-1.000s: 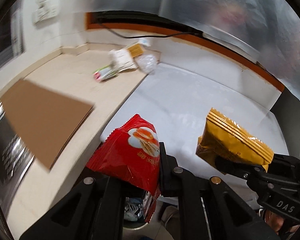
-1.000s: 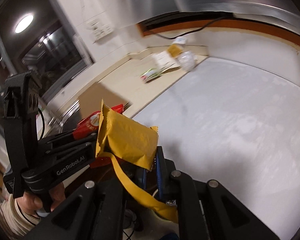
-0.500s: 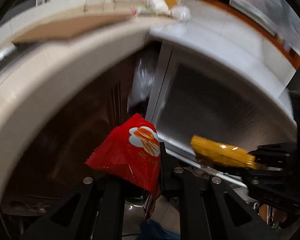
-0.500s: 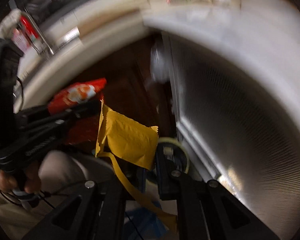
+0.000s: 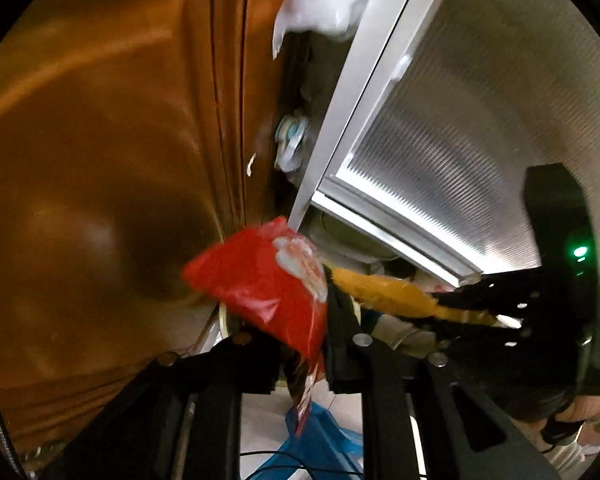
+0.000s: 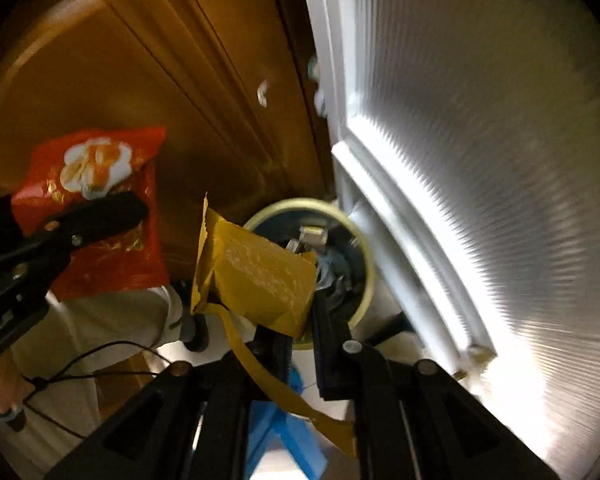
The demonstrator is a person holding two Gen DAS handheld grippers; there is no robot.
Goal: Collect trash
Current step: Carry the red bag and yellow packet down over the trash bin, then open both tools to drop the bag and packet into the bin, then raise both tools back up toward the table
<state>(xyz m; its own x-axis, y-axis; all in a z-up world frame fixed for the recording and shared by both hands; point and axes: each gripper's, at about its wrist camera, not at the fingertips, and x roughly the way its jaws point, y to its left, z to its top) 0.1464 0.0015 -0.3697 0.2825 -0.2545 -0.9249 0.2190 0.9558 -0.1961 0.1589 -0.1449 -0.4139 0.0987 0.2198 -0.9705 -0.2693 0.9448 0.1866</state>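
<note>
**Two wrappers over the bin**

The left gripper [image 5: 300, 344] is pointing steeply down with a red snack bag [image 5: 268, 288] between its fingers; its jaws are opening, though the bag is still sitting between the pads and standing up from them, blurred. In the right wrist view the same red bag [image 6: 96, 216] is showing at the left, crossed by one black finger of the left gripper [image 6: 100, 216], in front of a brown cabinet door [image 6: 148, 92].

The right gripper [image 6: 300, 320] is clenched on a yellow wrapper [image 6: 260, 276]. The wrapper is standing up from the pads, and a torn strip of it is hanging down between the gripper's arms. From the left wrist view that yellow wrapper [image 5: 392, 292] is appearing edge-on, just right of the red bag, held by the right gripper [image 5: 460, 308].

Beyond the yellow wrapper a round bin [image 6: 364, 248] with a pale rim is sitting on the floor, between the cabinet door and a ribbed metal panel [image 6: 480, 140]. Trash is already lying inside the bin. Something blue [image 6: 296, 440] is lying on the floor below the grippers. A pale trouser leg [image 6: 112, 332] is showing under the red bag.
</note>
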